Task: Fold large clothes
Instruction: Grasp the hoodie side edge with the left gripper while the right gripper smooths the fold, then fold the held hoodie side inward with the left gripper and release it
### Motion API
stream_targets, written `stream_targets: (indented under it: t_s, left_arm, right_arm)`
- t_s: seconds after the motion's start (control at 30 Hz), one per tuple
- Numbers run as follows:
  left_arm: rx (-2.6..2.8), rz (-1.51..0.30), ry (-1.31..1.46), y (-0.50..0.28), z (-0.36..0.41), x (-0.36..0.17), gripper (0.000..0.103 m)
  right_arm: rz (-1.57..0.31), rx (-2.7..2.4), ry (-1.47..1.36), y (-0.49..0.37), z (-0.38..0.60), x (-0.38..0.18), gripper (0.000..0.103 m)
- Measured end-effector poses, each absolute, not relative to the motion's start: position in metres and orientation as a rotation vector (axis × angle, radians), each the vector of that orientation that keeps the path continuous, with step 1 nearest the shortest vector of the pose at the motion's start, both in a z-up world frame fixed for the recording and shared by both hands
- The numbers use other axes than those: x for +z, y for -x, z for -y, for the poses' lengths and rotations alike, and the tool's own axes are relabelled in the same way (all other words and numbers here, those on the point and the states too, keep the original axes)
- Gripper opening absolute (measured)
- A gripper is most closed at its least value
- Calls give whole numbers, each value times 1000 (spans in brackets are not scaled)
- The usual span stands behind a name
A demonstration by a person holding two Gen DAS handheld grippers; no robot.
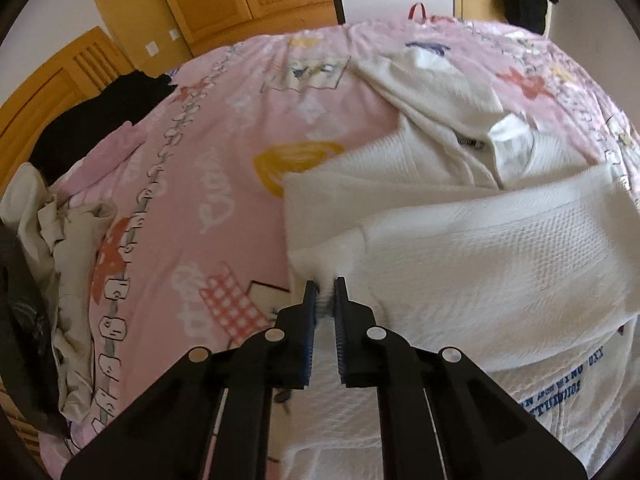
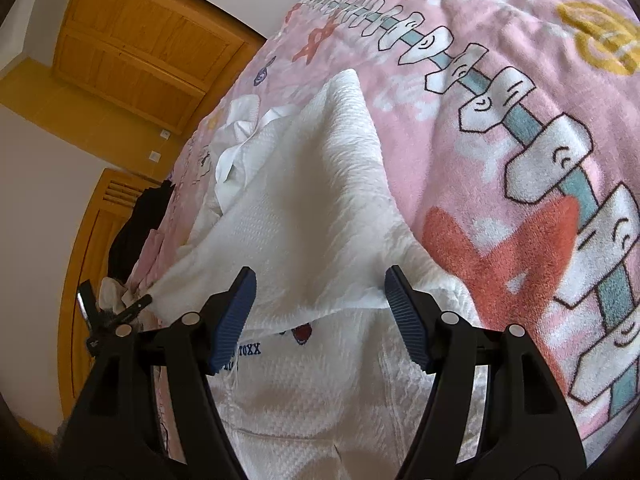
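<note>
**Left tongs pinching the sleeve of the white top on the bed**

Nearest to the camera, the left gripper (image 1: 326, 300) is clenching a fold of white cloth between its blue pads (image 1: 310, 312); the jaws are almost together, with the fabric squeezed in the narrow gap.

The pink blanket (image 1: 208, 184) is covering the whole bed, and the white top (image 1: 460, 384) is lying on it, spread over the near part, with blue letters on its front. The sleeve (image 1: 500, 240) is lying across the body of the top, and its narrow end is running into the left gripper. At the far side of the blanket, a dark garment (image 1: 92, 120) and a pale heap of clothes (image 1: 52, 220) are waiting, well apart from the top.

The right gripper (image 2: 320, 304) is standing released, its jaws wide, just over a raised fold of the same top, and it is not pressing on anything.

My judgement is that the grip is taking only a thin edge of cloth. If the left hand is pulling quickly, the edge could slide out of the pads and the sleeve could drop back crooked. Since the right gripper is holding nothing down, the whole top could also be dragged over the soft blanket and wrinkle.
</note>
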State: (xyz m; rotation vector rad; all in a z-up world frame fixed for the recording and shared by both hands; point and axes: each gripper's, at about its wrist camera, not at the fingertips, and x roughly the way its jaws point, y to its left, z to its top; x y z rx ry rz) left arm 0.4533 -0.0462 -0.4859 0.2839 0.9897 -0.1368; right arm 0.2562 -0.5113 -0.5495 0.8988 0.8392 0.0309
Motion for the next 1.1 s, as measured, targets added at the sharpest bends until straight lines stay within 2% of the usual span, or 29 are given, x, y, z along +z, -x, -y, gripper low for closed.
stream_targets:
  t_s: [0.23,0.5,0.63,0.77,0.87,1.0,1.07,1.1]
  left_arm:
    - [-64,-989,-283,-448,9,-487,9]
    - [34,-1023,-316,-434,-23,-524,9]
    - [77,-975,-335,-418,-30,-522,9]
    - [68,-992,-375,-411,-35,-526,9]
    - [58,-1005,-379,-408,-28,-532,9]
    - [53,-1015,-358,-403,-21,-535,9]
    - [42,-1009,-356,-402,-20,-532,9]
    - [38,-1006,-351,-402,-20,-529,9]
  right_arm:
    - [-843,82,-932,-260,498,-544,68]
    - [-841,128,-922,-269,486,-533,69]
    - [-829,125,-918,-270,490,-523,70]
    - [-922,22,-752,-278,482,-528,72]
    - [-1033,-145,-444,-285,456,-546,72]
    - [-1027,-281,-149,-279,435,-566,71]
    - [-984,-325,-163,-270,443,-568,70]
    - [-971,-333,-208,-265,451,-567,64]
